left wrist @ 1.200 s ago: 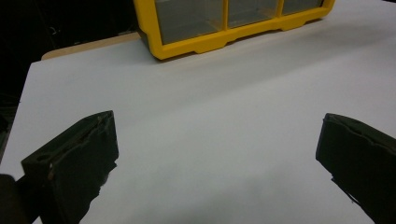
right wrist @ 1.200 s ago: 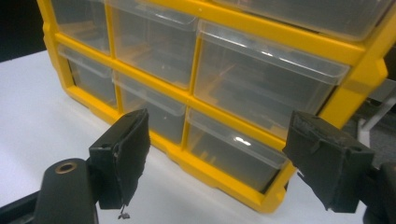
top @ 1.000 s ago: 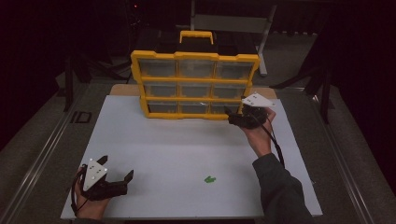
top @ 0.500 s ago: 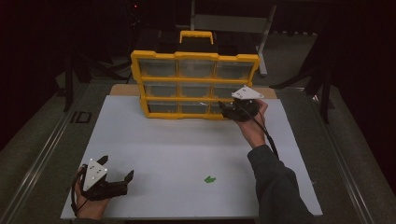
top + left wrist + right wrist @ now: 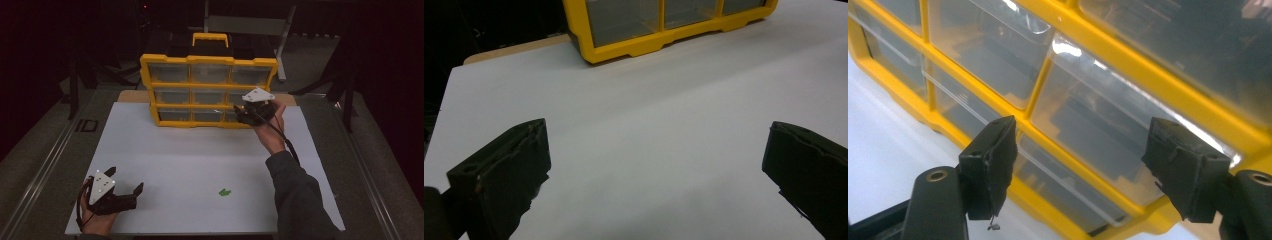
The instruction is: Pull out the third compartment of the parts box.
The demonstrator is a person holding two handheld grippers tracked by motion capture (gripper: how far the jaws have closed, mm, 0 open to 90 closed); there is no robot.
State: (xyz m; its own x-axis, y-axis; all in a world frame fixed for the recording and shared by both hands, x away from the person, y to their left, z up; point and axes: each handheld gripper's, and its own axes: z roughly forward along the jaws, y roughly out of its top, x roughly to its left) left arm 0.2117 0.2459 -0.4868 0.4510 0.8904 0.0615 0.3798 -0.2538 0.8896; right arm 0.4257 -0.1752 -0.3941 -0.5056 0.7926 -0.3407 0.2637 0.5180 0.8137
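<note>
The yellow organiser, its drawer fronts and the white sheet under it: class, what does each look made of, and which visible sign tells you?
Yellow organiser: apparently moulded plastic, with a smooth, slightly glossy frame and rounded edges. Drawer fronts: clear, glossy plastic; you see through them and they carry bright glare streaks. White sheet: a matt, flat surface without reflections, perhaps paper or board; the look leaves that open.

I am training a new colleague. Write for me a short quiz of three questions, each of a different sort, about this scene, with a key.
1. True or false: the right gripper is shut on a drawer of the yellow organizer.
2. Choose one. The small green piece lies: A) inside a drawer; B) on the white board, apart from both grippers; C) between the left gripper's jaws.
3. Fill in: the left gripper is ____, holding nothing.

Key: 1 false, its jaws stand open before the lower right drawers; 2 B; 3 open.
</note>
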